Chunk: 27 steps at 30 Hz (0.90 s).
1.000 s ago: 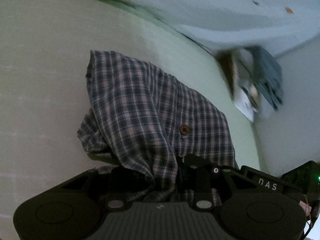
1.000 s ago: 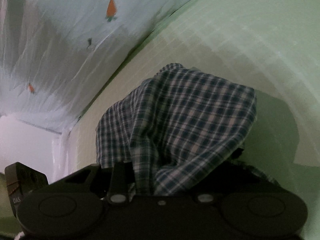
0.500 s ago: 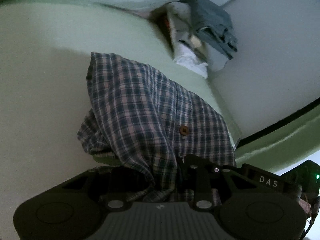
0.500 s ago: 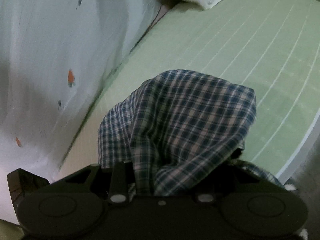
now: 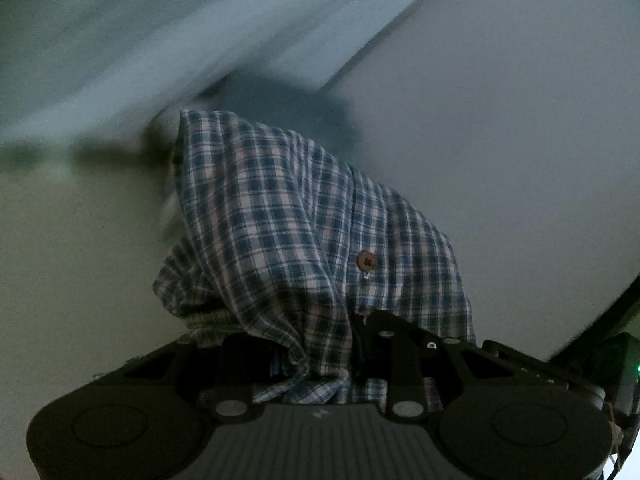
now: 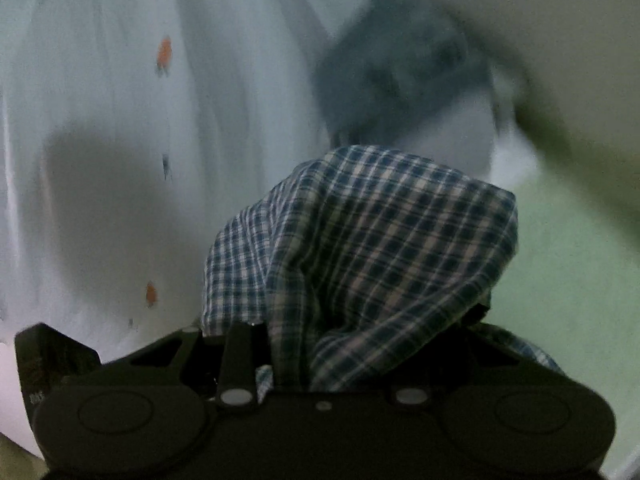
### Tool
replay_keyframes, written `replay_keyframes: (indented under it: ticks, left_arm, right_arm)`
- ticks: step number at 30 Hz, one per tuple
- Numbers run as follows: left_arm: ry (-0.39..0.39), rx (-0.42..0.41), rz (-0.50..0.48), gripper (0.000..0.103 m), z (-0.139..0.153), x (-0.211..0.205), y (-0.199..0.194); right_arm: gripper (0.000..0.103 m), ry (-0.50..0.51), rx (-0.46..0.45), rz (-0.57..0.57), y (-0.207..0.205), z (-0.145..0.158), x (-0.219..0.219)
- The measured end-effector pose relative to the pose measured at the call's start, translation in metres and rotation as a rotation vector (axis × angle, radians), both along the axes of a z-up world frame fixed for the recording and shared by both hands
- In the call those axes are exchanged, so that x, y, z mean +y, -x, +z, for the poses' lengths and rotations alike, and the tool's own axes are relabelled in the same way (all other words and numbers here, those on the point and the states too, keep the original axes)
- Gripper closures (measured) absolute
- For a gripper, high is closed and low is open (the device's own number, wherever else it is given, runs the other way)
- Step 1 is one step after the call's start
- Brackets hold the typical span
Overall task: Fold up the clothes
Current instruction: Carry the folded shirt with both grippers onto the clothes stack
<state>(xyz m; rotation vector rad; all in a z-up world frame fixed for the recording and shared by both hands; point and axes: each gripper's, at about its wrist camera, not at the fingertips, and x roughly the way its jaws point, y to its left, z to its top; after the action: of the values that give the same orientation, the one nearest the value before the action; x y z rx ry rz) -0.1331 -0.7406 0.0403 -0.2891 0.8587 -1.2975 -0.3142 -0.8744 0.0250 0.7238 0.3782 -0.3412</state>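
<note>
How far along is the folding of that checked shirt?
Done: nothing shows folded. In hand: the checked shirt hangs bunched over the left tool and right tool, both clamped on it. Left: laying it on the green bed and folding; the background is blurred.

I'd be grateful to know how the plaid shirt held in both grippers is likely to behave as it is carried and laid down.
The plaid shirt looks floppy: it drapes in soft folds over the left gripper and the right gripper, hiding the fingers. It is probably light, since a bunched pinch carries it. Laid down, it will likely crumple unless spread; its brown button adds little stiffness.
</note>
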Motion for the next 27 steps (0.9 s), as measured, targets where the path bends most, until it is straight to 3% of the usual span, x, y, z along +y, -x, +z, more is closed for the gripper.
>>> replay_keyframes:
  ticks: [6, 8, 9, 10, 11, 13, 15, 17, 19, 22, 27]
  left_arm:
    - [0.128, -0.102, 0.016, 0.067, 0.074, -0.098, -0.049]
    - [0.133, -0.156, 0.054, 0.054, 0.093, -0.130, -0.072]
    - [0.134, -0.184, 0.074, 0.039, 0.102, -0.146, -0.083]
    - [0.100, -0.221, 0.115, 0.026, 0.103, -0.162, -0.096]
    - [0.058, -0.242, 0.157, 0.025, 0.099, -0.176, -0.108]
    - [-0.045, -0.232, 0.216, 0.025, 0.081, -0.196, -0.135]
    - [-0.145, -0.198, 0.228, 0.026, 0.057, -0.206, -0.155]
    - [-0.198, -0.192, 0.231, 0.026, 0.038, -0.212, -0.163]
    - [-0.248, -0.187, 0.233, 0.025, 0.020, -0.218, -0.171]
    - [-0.229, -0.206, 0.238, 0.021, 0.013, -0.213, -0.167]
    - [-0.241, -0.282, 0.257, 0.010, 0.021, -0.204, -0.157]
  right_arm:
    - [0.069, 0.209, -0.095, 0.013, -0.038, 0.092, -0.104]
    - [0.065, 0.287, -0.113, 0.007, -0.060, 0.118, -0.133]
    - [0.062, 0.322, -0.113, -0.009, -0.076, 0.127, -0.148]
    - [0.048, 0.357, -0.110, -0.027, -0.091, 0.135, -0.164]
    - [0.028, 0.388, -0.094, -0.058, -0.106, 0.137, -0.178]
    - [0.018, 0.439, -0.014, -0.160, -0.140, 0.130, -0.208]
    - [0.018, 0.457, 0.117, -0.243, -0.168, 0.113, -0.233]
    - [0.018, 0.494, 0.234, -0.326, -0.182, 0.101, -0.246]
    - [0.017, 0.567, 0.232, -0.416, -0.181, 0.097, -0.242]
    - [0.014, 0.616, 0.158, -0.474, -0.173, 0.099, -0.230]
    - [0.005, 0.605, 0.178, -0.361, -0.183, 0.088, -0.215]
